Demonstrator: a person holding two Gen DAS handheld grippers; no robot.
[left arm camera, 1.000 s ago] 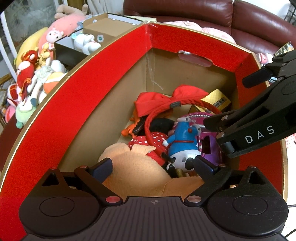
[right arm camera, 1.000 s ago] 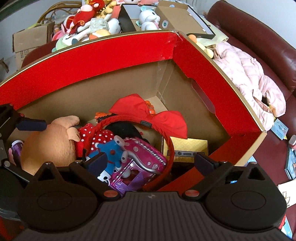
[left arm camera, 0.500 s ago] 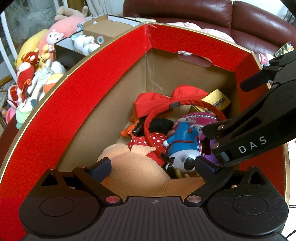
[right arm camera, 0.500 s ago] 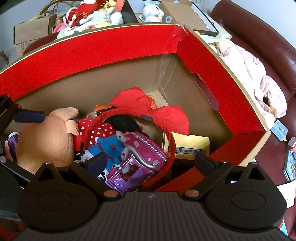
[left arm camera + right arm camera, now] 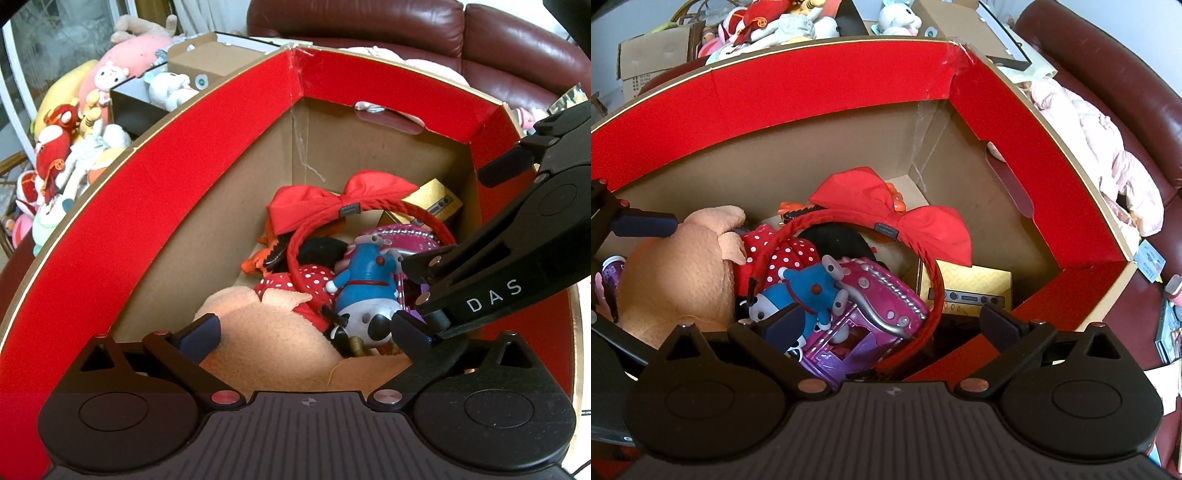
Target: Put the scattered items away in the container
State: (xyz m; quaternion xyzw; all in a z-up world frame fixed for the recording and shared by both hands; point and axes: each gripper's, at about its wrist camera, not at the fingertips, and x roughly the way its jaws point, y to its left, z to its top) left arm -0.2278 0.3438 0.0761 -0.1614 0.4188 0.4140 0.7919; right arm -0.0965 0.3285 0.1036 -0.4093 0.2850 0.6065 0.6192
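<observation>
left gripper hanging wide open, empty, over plush | right gripper gaping too, gripping nothing, blue toy lying beside its left finger (touching unclear) | headband resting atop the pile inside box

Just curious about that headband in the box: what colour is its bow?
Red, like the headband itself. The bow shows best in the right wrist view.
</observation>
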